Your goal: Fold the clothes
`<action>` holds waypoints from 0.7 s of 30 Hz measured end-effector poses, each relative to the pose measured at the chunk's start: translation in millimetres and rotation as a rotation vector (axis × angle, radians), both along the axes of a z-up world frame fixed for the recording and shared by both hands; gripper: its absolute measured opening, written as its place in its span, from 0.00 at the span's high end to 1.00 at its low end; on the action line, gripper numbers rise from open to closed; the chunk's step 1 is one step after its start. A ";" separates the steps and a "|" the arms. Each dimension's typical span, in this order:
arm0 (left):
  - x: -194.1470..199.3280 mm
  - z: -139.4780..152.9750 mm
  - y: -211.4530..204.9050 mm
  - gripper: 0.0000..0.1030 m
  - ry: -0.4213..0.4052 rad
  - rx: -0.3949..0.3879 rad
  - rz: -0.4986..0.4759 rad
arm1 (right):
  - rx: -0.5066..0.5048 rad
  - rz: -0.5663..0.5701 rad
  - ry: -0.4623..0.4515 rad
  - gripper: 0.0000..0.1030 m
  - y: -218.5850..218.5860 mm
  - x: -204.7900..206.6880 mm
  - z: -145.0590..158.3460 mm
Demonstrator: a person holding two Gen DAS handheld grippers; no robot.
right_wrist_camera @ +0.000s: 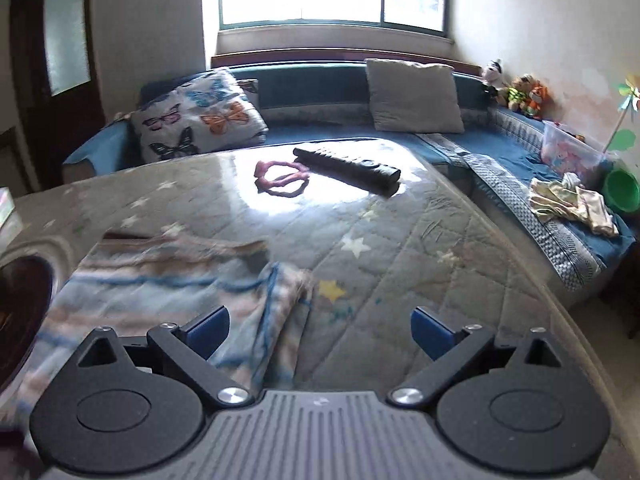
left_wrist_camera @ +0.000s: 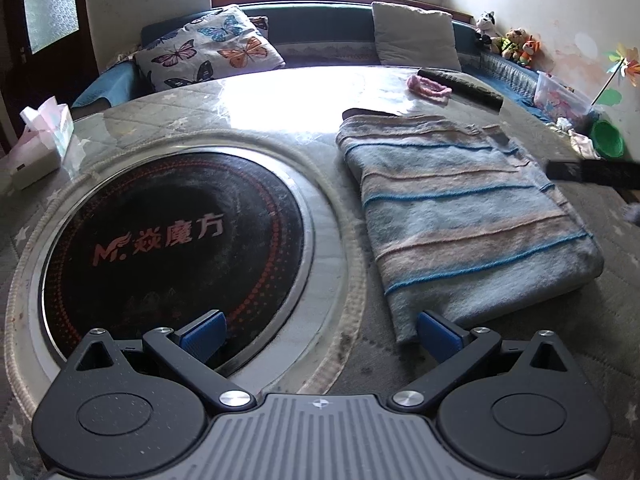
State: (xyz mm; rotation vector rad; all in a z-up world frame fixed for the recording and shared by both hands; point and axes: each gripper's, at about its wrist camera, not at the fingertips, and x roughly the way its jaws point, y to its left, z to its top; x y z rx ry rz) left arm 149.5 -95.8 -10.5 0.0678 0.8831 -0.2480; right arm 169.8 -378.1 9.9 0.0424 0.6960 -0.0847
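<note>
The left gripper [left_wrist_camera: 318, 334] hangs with its jaws spread wide and nothing between the blue pads [left_wrist_camera: 204, 334], just above the table [left_wrist_camera: 280, 120] at the near corner of the folded striped garment [left_wrist_camera: 460, 216]. The right-hand pad sits just beside that corner; whether it touches the cloth cannot be told. The right gripper [right_wrist_camera: 320, 330] is likewise spread wide and empty, poised over the garment's right-hand edge [right_wrist_camera: 276, 304], its left pad over the cloth and its right pad over the bare quilted, star-printed cover.

The garment, blue and beige with thin blue lines, lies folded into a thick rectangle on the table. Just to its left is the round black heater plate [left_wrist_camera: 172, 240] with red lettering, set into the tabletop. Further left of that, at the table edge, stands a tissue box [left_wrist_camera: 36, 152].

Beyond the garment, toward the window, lie a pink hair band [right_wrist_camera: 282, 180] and, just right of it, a dark remote control [right_wrist_camera: 346, 168]. Past the table edge runs a blue sofa [right_wrist_camera: 312, 80] bearing a butterfly cushion [right_wrist_camera: 200, 118] and a plain grey cushion [right_wrist_camera: 412, 94]. On the sofa's right arm, well away from the garment, sit soft toys [right_wrist_camera: 518, 92], a clear plastic box [right_wrist_camera: 568, 148], a green bowl [right_wrist_camera: 622, 190] and some loose pale clothes [right_wrist_camera: 572, 204].
</note>
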 end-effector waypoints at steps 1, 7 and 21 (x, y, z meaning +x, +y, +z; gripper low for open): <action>-0.7 0.1 0.7 0.00 0.000 0.002 0.002 | 0.004 0.016 0.003 0.04 2.2 -6.0 -0.5; -1.5 -0.6 2.8 0.00 0.005 0.005 0.012 | -0.035 0.130 0.004 0.04 22.3 -45.9 -6.9; -23.1 8.3 -2.3 0.00 -0.022 0.012 -0.006 | -0.027 0.141 0.022 0.04 24.2 -89.1 -14.0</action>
